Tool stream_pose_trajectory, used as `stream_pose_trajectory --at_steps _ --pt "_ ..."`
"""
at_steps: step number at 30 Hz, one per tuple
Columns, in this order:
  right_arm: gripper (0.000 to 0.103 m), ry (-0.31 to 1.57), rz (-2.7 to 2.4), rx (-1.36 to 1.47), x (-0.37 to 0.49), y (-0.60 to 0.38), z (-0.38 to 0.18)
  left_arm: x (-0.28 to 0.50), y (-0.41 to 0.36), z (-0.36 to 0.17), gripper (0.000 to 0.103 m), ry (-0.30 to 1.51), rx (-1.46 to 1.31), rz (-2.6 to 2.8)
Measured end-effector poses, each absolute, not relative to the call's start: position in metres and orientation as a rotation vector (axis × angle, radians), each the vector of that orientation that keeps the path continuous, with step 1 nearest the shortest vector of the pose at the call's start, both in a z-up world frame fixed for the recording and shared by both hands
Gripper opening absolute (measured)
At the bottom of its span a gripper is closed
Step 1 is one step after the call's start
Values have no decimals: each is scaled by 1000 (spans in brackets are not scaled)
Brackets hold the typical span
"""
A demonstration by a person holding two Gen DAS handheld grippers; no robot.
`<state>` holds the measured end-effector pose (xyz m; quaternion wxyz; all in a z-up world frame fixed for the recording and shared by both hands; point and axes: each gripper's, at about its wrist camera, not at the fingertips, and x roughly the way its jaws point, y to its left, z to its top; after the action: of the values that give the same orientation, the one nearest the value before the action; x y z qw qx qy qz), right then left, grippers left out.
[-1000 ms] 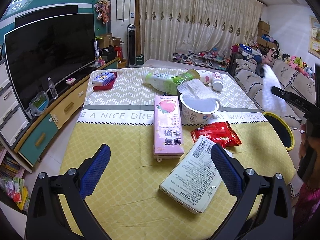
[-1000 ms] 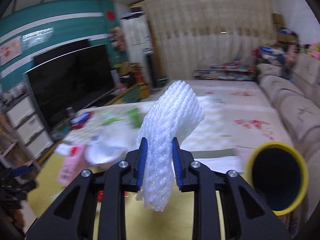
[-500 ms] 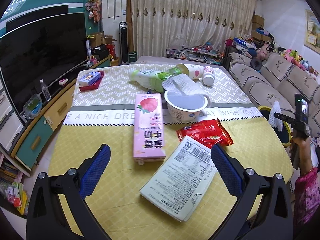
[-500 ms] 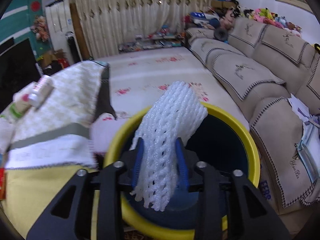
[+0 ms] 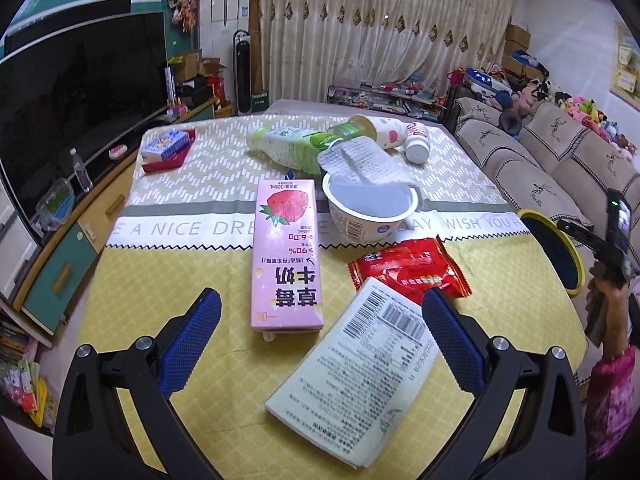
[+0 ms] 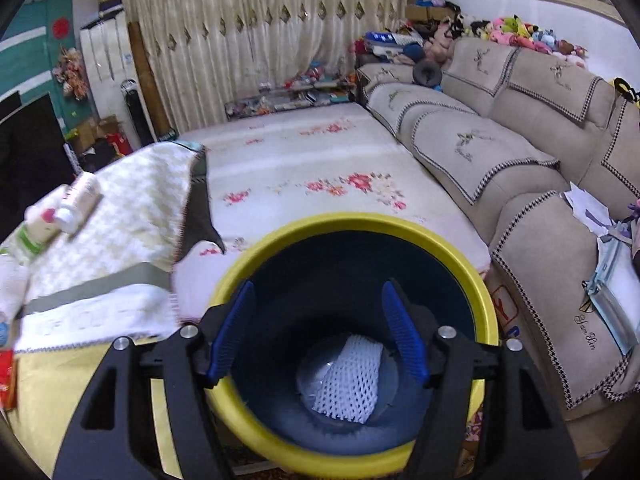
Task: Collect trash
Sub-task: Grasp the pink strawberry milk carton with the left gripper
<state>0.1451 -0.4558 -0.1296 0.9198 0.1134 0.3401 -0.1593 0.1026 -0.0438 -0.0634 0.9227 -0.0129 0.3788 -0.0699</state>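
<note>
- Released from the right gripper (image 6: 320, 330), whose jaws have just been opening with nothing between them, the white foam fruit net (image 6: 348, 378) is now seen lying at the bottom of the yellow-rimmed bin (image 6: 356, 224).
- Its long axis is tilted, running from lower left to upper right in the right wrist view.
- The left gripper (image 5: 320, 336) is held spread wide and empty over the yellow tablecloth (image 5: 140, 280), above a pink strawberry milk carton (image 5: 286, 256) and a barcoded packet (image 5: 360, 372).

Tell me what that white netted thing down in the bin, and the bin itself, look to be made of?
The white netted sleeve looks like soft foam mesh, matte, with an open diamond weave, probably fruit padding. The bin seems moulded plastic: a smooth, slightly glossy yellow rim around a dark blue inside, which may be a liner.
</note>
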Motion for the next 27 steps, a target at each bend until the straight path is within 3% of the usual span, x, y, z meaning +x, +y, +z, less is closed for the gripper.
stream_pose_trajectory --at_steps 15,27 --pt "68 629 -199 218 126 -403 -95 160 -33 -90 99 843 -39 -96" --pt "68 633 -185 230 128 -401 -95 177 -32 -106 62 897 -42 -94"
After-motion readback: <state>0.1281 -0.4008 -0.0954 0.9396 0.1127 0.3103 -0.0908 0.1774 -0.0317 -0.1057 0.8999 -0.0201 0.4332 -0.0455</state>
